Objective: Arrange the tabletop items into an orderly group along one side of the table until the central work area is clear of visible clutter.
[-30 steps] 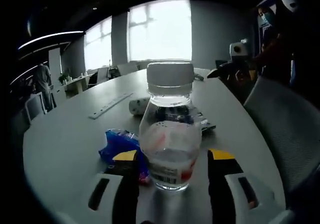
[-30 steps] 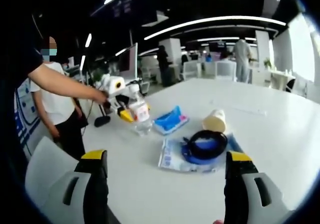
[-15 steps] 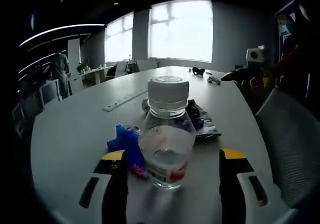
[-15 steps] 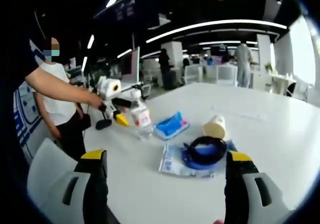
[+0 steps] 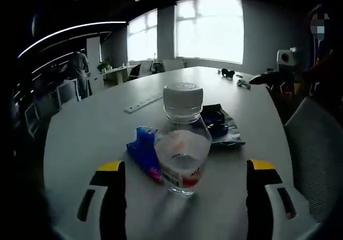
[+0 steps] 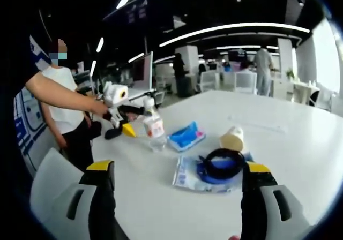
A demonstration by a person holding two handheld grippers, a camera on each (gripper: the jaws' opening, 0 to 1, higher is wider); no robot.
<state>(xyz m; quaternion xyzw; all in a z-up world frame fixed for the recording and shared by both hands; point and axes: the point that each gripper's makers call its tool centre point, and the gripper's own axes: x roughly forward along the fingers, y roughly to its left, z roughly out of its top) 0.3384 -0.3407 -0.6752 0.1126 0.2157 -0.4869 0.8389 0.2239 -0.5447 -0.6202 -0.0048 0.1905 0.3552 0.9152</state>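
Left gripper view looks down a pale round table (image 5: 80, 138) at a squat clear plastic bottle with a white screw cap (image 5: 183, 138), standing upright between the yellow-tipped jaws of the left gripper (image 5: 185, 175). Those jaws are spread wide and touch nothing. A crumpled blue wrapper (image 5: 143, 153) lies against the bottle's side, and a dark cable on a flat printed pouch (image 5: 221, 126) sits just behind the bottle.

Right gripper view shows the right gripper (image 6: 177, 178) released too, holding nothing, with a cream paper cup on its side (image 6: 231, 139) beyond the pouch from the bottle.

My worry is that closing on the bottle would pinch the wrapper too and drag it, and the light bottle could tip and roll. The sideways cup looks ready to roll off.
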